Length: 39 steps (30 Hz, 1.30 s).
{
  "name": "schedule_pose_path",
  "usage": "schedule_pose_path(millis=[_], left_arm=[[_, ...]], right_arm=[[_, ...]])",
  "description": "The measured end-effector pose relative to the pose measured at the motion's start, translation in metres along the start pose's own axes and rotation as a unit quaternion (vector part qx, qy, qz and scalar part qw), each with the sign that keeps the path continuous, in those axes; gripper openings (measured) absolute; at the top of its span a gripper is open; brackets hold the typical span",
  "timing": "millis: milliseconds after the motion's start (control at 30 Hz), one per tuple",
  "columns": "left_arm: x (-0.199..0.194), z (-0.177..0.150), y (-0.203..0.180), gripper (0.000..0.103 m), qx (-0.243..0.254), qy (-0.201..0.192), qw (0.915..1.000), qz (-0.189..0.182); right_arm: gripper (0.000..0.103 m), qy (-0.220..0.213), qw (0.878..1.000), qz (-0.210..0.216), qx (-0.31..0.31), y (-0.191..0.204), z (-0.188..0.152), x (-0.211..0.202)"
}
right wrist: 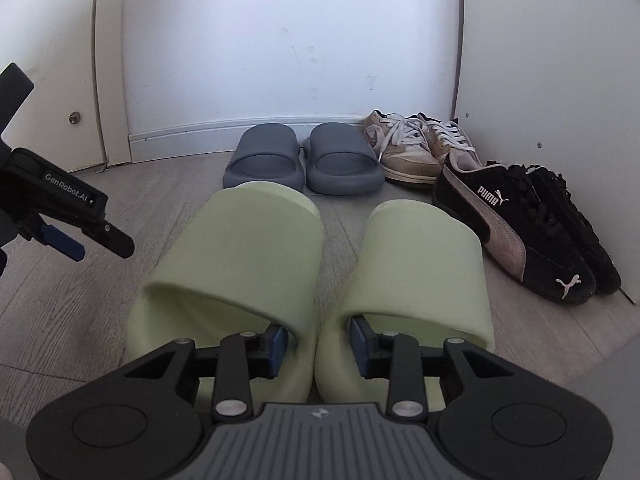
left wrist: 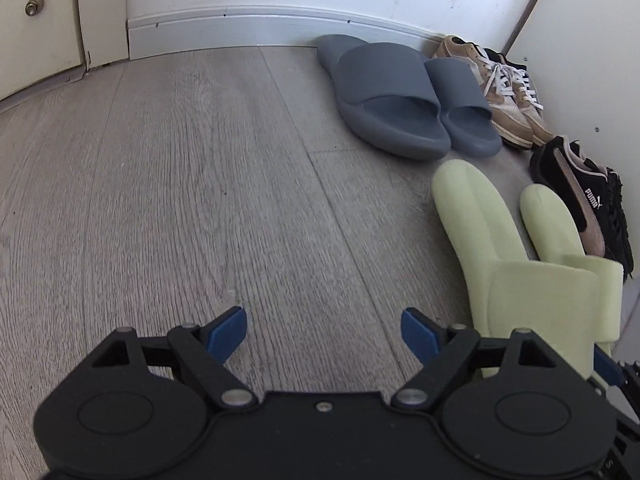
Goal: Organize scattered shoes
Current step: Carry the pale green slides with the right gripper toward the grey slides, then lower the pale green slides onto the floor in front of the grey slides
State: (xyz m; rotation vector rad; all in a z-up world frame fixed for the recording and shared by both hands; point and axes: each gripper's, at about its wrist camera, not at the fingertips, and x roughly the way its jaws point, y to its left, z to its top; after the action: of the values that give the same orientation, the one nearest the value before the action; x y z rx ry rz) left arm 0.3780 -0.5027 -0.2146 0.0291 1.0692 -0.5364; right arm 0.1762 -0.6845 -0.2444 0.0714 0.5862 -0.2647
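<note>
Two pale green slides [right wrist: 240, 248] lie side by side on the wood floor, toes toward the wall. My right gripper [right wrist: 319, 344] has one finger under each strap and is shut on their two inner walls, pressed together. In the left wrist view the same green slides [left wrist: 480, 216] lie at the right. My left gripper [left wrist: 324, 334] hangs open over bare floor to their left, with nothing between its blue pads. It also shows at the left edge of the right wrist view as the left gripper [right wrist: 64, 240].
Against the baseboard stand grey slides [right wrist: 304, 160], then tan laced sneakers [right wrist: 408, 148] in the corner. Black Puma sneakers [right wrist: 520, 232] lie along the right-hand white panel [right wrist: 560, 80]. A door with a small knob [left wrist: 34, 6] is at far left. Wood floor [left wrist: 180, 180] stretches left.
</note>
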Motion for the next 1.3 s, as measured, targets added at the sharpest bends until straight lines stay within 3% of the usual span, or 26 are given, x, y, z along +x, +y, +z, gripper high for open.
schedule_pose_path(millis=[133, 333, 433, 667, 833, 1133, 1200, 1300], left_arm=[[0.003, -0.002, -0.004, 0.085, 0.007, 0.005, 1.0000, -0.004], [0.007, -0.004, -0.001, 0.085, 0.001, 0.012, 0.9999, -0.006], [0.007, -0.003, 0.001, 0.085, -0.003, 0.012, 0.9999, -0.006], [0.001, 0.000, 0.005, 0.085, -0.007, 0.004, 0.9999, -0.007], [0.000, 0.000, 0.007, 0.085, -0.009, 0.005, 0.9999, -0.011], [-0.004, 0.000, 0.010, 0.085, -0.012, 0.002, 0.9998, -0.016], [-0.004, 0.002, 0.013, 0.085, -0.016, 0.003, 0.9997, -0.018], [-0.003, 0.004, 0.017, 0.085, -0.024, 0.003, 0.9996, -0.017]], right_arm=[[0.038, 0.003, 1.000, -0.008, 0.024, -0.010, 0.006, 0.015], [0.050, 0.018, 0.999, -0.015, 0.024, -0.008, 0.007, 0.018], [0.054, 0.030, 0.997, -0.017, 0.062, -0.016, 0.009, 0.013], [0.074, 0.037, 0.992, -0.044, 0.117, -0.029, 0.012, -0.010], [0.091, 0.000, 0.984, -0.101, 0.145, -0.043, 0.029, -0.025], [0.095, 0.050, 0.976, -0.089, 0.194, -0.077, 0.051, 0.039], [0.098, 0.056, 0.977, -0.097, 0.181, -0.074, 0.054, 0.049], [0.098, 0.070, 0.985, -0.117, 0.107, -0.056, 0.054, 0.062]])
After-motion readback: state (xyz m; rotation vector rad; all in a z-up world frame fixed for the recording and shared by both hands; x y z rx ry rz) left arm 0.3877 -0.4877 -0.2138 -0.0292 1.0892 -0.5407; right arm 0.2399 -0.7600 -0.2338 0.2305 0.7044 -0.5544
